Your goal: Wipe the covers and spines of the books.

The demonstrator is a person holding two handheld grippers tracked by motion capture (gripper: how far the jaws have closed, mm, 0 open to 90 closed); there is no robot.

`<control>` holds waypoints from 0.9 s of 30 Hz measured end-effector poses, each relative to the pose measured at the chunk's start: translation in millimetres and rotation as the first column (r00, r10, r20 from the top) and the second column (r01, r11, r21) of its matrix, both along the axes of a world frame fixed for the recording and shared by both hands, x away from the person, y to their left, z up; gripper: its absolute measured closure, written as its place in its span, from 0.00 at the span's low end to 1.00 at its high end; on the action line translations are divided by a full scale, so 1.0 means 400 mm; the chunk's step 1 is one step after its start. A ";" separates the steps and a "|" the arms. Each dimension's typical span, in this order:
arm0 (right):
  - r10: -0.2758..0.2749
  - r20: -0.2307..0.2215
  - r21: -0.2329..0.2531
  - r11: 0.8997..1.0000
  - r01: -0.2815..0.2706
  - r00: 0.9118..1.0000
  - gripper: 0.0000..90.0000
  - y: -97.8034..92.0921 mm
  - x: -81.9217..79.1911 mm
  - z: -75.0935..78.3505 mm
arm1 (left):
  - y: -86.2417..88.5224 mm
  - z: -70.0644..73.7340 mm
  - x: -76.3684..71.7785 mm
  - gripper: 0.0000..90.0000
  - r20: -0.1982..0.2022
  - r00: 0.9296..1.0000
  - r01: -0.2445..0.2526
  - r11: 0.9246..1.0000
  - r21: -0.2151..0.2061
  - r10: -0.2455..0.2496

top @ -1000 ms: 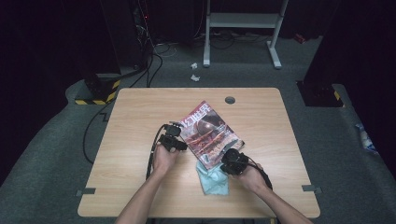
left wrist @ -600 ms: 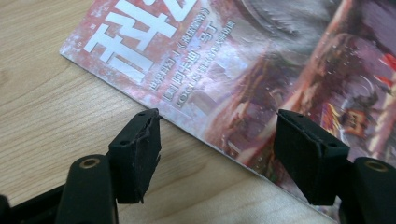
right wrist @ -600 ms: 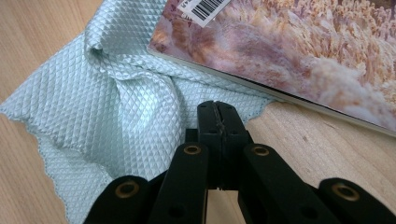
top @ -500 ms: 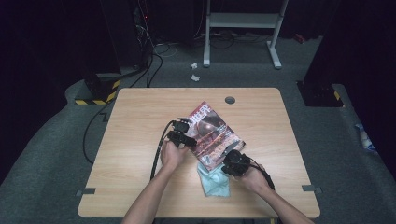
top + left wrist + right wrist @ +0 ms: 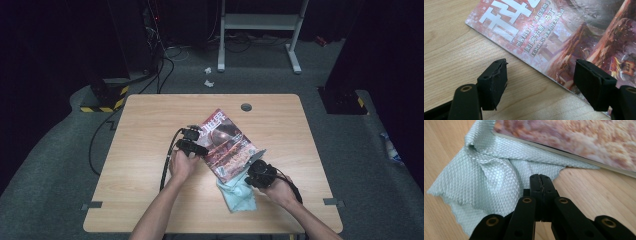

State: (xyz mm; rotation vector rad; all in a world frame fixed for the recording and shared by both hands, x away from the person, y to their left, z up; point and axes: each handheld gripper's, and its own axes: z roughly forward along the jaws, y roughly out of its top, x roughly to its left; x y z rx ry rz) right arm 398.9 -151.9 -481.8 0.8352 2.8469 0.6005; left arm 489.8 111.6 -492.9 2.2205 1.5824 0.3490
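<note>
The magazine [image 5: 227, 145] is lying mid-table, its near corner overlapping the cloth [image 5: 239, 194]. The left gripper [image 5: 541, 82] is spreading wide, straddling the magazine's edge. The right gripper [image 5: 541, 183] is pinching closed over the cloth's edge, empty.

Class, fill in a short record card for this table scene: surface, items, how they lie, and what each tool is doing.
surface: wooden table
items: magazine, pale blue cloth
layout: magazine lies partly on the cloth
left tool: open, jaws astride the magazine's edge
right tool: jaws together at the cloth's edge; whether cloth is pinched cannot be told
</note>
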 end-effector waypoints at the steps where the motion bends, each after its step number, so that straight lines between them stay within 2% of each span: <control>1: -0.011 0.001 -0.004 1.000 0.011 1.000 1.00 -0.008 0.001 0.000 | 0.001 0.000 0.000 0.30 -0.003 1.000 0.001 1.000 -0.001 -0.001; 4: -0.044 0.009 -0.020 0.999 0.044 0.999 1.00 -0.035 0.008 0.000 | 0.003 0.000 0.001 0.30 -0.005 1.000 0.004 1.000 -0.002 -0.004; 7: -0.081 0.039 -0.065 0.994 0.083 0.996 1.00 -0.070 0.019 0.000 | 0.007 0.000 0.002 0.30 -0.010 1.000 0.003 1.000 -0.004 -0.003; 11: -0.171 0.055 -0.086 0.981 0.175 0.984 1.00 -0.144 0.041 0.004 | 0.013 -0.001 0.003 0.30 -0.012 1.000 0.001 1.000 -0.013 -0.002; 15: -0.224 0.076 -0.101 0.968 0.231 0.972 1.00 -0.180 0.059 0.007 | 0.024 -0.002 0.004 0.30 -0.016 1.000 0.000 1.000 -0.021 0.000; 16: -0.241 0.068 -0.099 0.964 0.247 0.968 1.00 -0.184 0.064 0.005 | 0.027 -0.002 0.005 0.30 -0.020 1.000 -0.002 1.000 -0.021 0.001; 19: -0.268 0.082 -0.061 0.960 0.274 0.960 0.97 -0.183 0.069 0.014 | 0.030 0.000 0.003 0.30 -0.021 1.000 -0.009 1.000 -0.012 0.009; 21: -0.274 0.098 -0.006 0.961 0.276 0.957 0.88 -0.170 0.065 0.031 | 0.030 0.002 0.000 0.30 -0.025 1.000 -0.015 1.000 -0.010 0.015; 23: -0.259 0.100 0.026 0.966 0.258 0.961 0.85 -0.151 0.063 0.042 | 0.017 0.008 -0.012 0.34 -0.019 1.000 0.007 1.000 -0.009 -0.007; 24: -0.236 0.102 0.032 0.972 0.234 0.966 0.83 -0.132 0.063 0.045 | 0.009 0.010 -0.018 0.34 -0.013 1.000 0.022 1.000 -0.013 -0.022; 27: -0.212 0.087 0.017 0.977 0.211 0.973 0.80 -0.087 0.077 0.031 | -0.025 0.018 -0.037 0.34 -0.012 0.998 0.063 0.997 -0.040 -0.064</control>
